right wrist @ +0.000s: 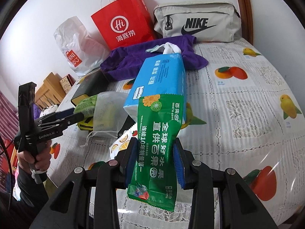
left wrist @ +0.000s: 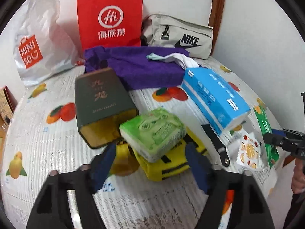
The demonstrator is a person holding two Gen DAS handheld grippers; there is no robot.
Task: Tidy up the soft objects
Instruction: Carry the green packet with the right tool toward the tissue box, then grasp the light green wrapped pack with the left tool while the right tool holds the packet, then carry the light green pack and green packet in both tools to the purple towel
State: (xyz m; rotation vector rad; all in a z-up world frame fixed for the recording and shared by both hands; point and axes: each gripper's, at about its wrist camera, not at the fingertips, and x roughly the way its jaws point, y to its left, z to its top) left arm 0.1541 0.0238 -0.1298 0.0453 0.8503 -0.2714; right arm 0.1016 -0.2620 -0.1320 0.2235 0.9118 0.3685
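Little looked sorted: the soft things lay scattered on the fruit-printed, lace-covered bed [left wrist: 57, 133], and none could be seen inside a bag. The right hand-held gripper [right wrist: 156, 158] was clamped on a green plastic wet-wipes packet [right wrist: 160, 148], held up above the bed; its white print read "全球好水果" and "连续10年销量第一". The left hand-held gripper [left wrist: 150, 164] stood with its jaws apart and nothing between the pads, poised just short of a green-wrapped tissue pack [left wrist: 152, 133] that rested on a yellow-and-black fabric item [left wrist: 164, 162].

A blue-and-white tissue pack [left wrist: 215, 99], a crumpled purple towel [left wrist: 141, 68] with a white sock [left wrist: 181, 59] on it, a sheer mesh drawstring pouch [right wrist: 106, 112] and a small fruit-printed sachet [left wrist: 247, 150] all still lay loose, so most of the work seemed left. A dark green box with gold characters [left wrist: 101, 99] lay tipped beside the green pack.

Along the wall stood a red paper bag [left wrist: 110, 17] marked "Hi 海底捞", a white plastic bag [left wrist: 38, 43] marked "MINISO", and a grey fabric pouch [left wrist: 177, 36] marked "NIKE". The left tool read "GenRobot.AI".
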